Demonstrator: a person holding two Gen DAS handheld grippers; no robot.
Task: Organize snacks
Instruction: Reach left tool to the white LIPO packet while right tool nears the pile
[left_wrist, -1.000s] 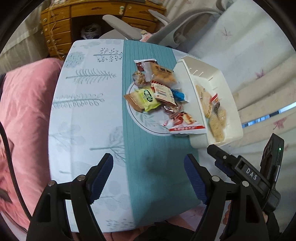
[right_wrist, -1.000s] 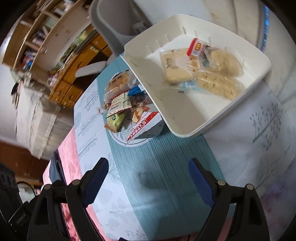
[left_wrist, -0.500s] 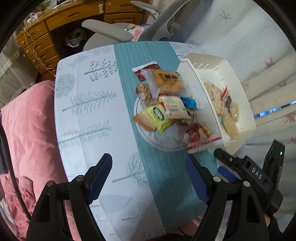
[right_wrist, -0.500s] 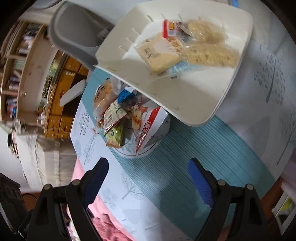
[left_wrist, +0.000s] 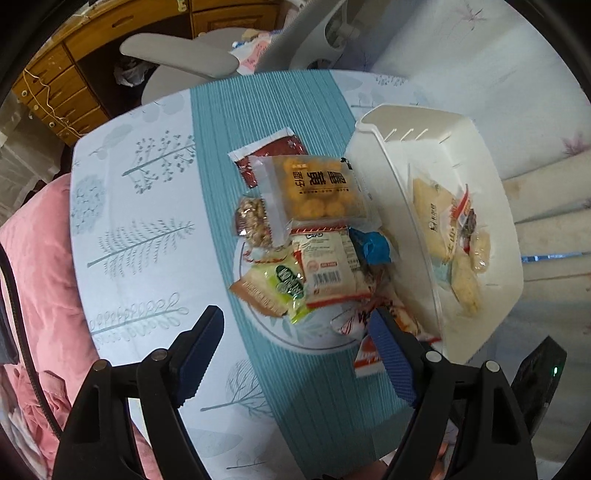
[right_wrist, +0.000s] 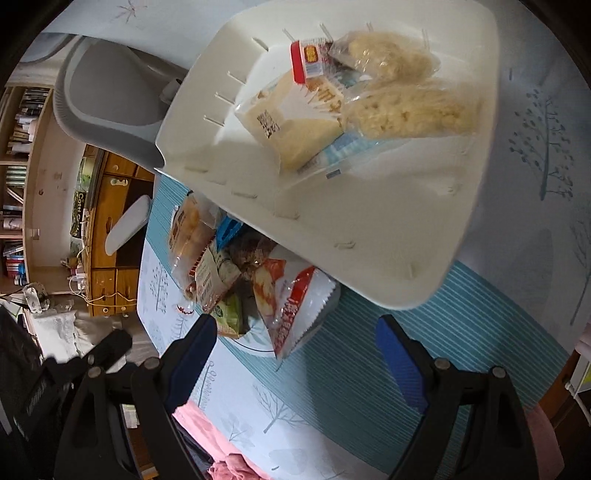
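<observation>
A small table (left_wrist: 147, 206) with a pale tree-print cloth and a ribbed teal runner (left_wrist: 221, 155) down its middle carries a heap of snack packets. Most of them lie on a round plate (left_wrist: 266, 332) on the runner: a clear pack of golden puffs (left_wrist: 314, 188) on top at the far end, a dark red packet (left_wrist: 273, 151) poking out from beneath it, a nut bar in clear wrap (left_wrist: 251, 218) to its left, a white packet showing its barcode (left_wrist: 328, 269) in the middle, a green-and-yellow sachet (left_wrist: 284, 284) beside that, and a small blue wrapper (left_wrist: 373, 247) toward the bin. A red-and-white bag (right_wrist: 295, 306) sits at the near edge of the plate, just beside the bin.

The white plastic bin (left_wrist: 384, 155) stands to the right of the plate, touching the pile. Inside it are a pale yellow packet (right_wrist: 291, 125), two clear bags of crumbly rice cakes (right_wrist: 410, 110) and a small red-labelled packet (right_wrist: 310, 59), all gathered at one end.

The left gripper (left_wrist: 295, 354) hangs over the near rim of the plate, its blue-padded jaws spread wide with nothing between them. The right gripper (right_wrist: 295, 354) hovers low by the red-and-white bag and the bin's near corner, jaws likewise wide apart and empty.

A grey office chair (left_wrist: 192, 59) and a wooden desk with drawers (left_wrist: 55, 74) stand beyond the table.
</observation>
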